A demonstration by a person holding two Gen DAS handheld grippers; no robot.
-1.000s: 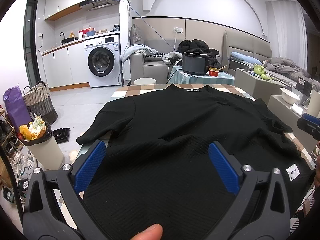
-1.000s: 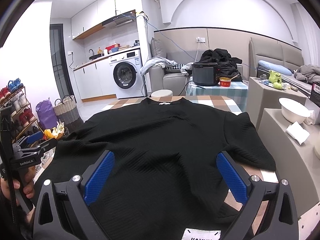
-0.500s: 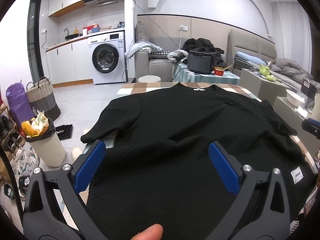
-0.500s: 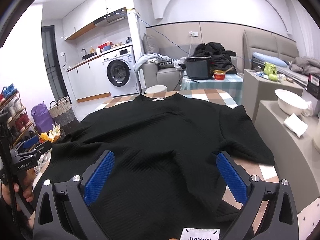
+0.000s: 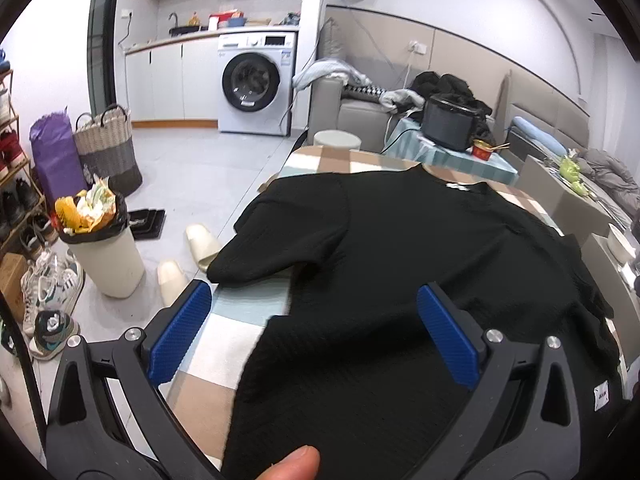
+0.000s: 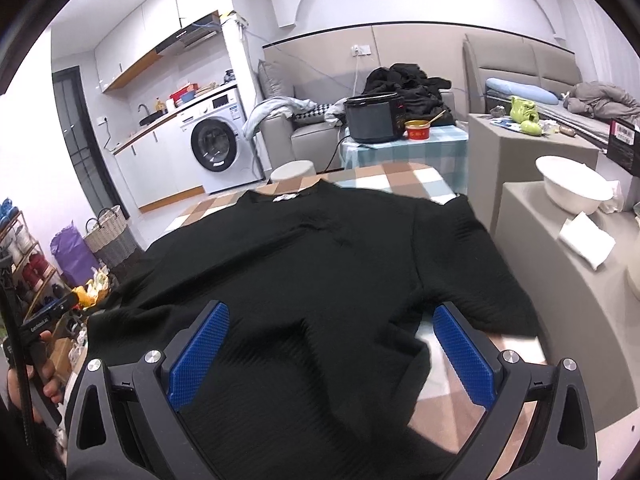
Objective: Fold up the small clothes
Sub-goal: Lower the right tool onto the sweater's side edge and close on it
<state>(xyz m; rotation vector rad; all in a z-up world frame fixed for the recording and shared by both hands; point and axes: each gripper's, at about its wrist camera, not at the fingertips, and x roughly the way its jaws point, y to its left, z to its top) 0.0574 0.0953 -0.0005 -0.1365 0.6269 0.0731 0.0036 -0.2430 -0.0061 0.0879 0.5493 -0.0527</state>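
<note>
On the table with the brown, white and pale-blue checked cloth (image 5: 256, 336) lies a black short-sleeved top of ribbed knit fabric (image 5: 400, 280), spread flat with its neckline at the far end and its hem nearest the cameras. Over the hem's left part hangs the left gripper (image 5: 314, 320), its blue-padded fingers (image 5: 180, 332) spread wide, nothing between them; a fingertip (image 5: 292, 464) shows at the bottom edge. Over the hem's right part hangs the right gripper (image 6: 330, 344), likewise wide apart and holding nothing, one blue pad (image 6: 464, 356) above the bare cloth just beside the right sleeve. Beyond the table stand a white front-loading washing machine (image 5: 256, 84) and a grey sofa (image 6: 316, 132).
</note>
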